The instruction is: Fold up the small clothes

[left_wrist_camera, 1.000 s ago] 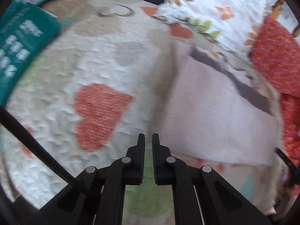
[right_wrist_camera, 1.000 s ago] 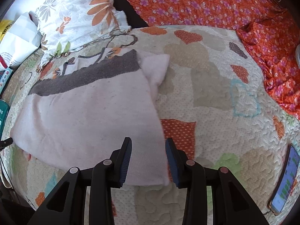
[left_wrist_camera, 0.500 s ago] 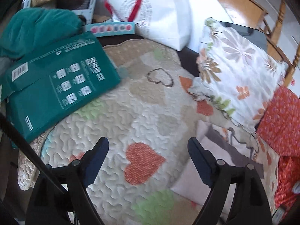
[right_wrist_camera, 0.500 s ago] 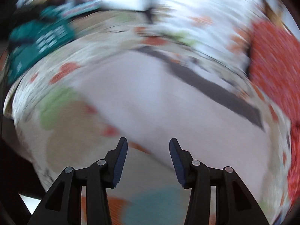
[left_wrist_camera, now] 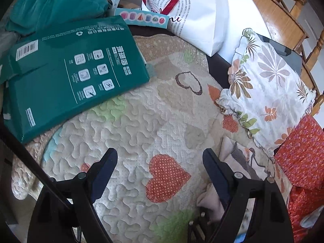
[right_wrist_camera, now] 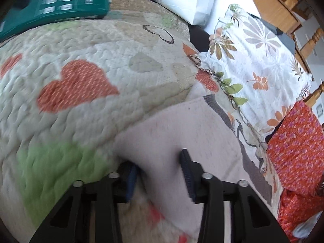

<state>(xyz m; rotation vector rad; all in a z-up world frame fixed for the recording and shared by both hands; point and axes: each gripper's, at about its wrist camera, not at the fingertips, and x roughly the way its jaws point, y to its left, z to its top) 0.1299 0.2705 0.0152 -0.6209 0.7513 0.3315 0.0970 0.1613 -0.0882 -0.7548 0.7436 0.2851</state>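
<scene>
A pale pink small garment with a grey band lies flat on the heart-patterned quilt. My right gripper is open, low over the garment's near corner, with its fingers straddling the cloth edge. In the left wrist view only a strip of the garment shows at the right, beside the right finger. My left gripper is wide open and empty above the quilt, over an orange heart.
A green box lies on the quilt's far left. A white paper bag and a teal cloth are behind it. A floral pillow and orange flowered fabric border the right.
My left gripper opened wide and pulled back, off the garment. My right gripper swung from the garment's right side to its near left corner and dropped low over it.
</scene>
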